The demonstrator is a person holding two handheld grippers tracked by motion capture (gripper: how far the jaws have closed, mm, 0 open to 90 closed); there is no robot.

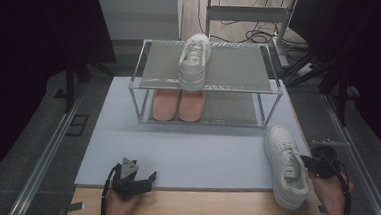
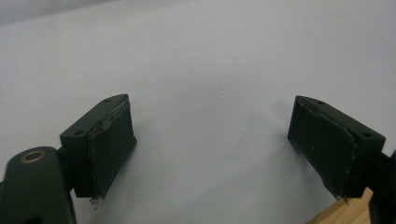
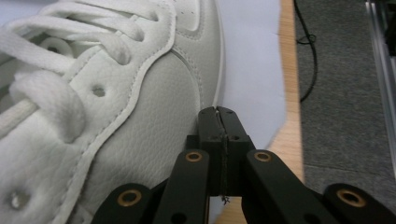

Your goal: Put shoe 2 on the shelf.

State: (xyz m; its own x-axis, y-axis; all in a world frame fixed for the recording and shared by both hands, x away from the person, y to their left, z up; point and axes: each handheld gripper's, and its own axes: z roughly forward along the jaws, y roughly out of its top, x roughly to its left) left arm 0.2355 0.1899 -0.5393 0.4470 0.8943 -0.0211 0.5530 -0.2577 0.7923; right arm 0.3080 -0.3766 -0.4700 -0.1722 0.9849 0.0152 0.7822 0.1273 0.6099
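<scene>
High view, your right gripper (image 1: 309, 164) clenched, empty, touching the white shoe (image 1: 286, 165), your left gripper (image 1: 141, 180) released, well left of that shoe.

Grey carpet floor (image 1: 21, 142), dark curtains (image 1: 28, 22), tangled cables (image 1: 255, 34) behind the table.

Grained white leather sneaker (image 3: 116, 116) on a smooth, matt mat (image 1: 185, 152).
</scene>
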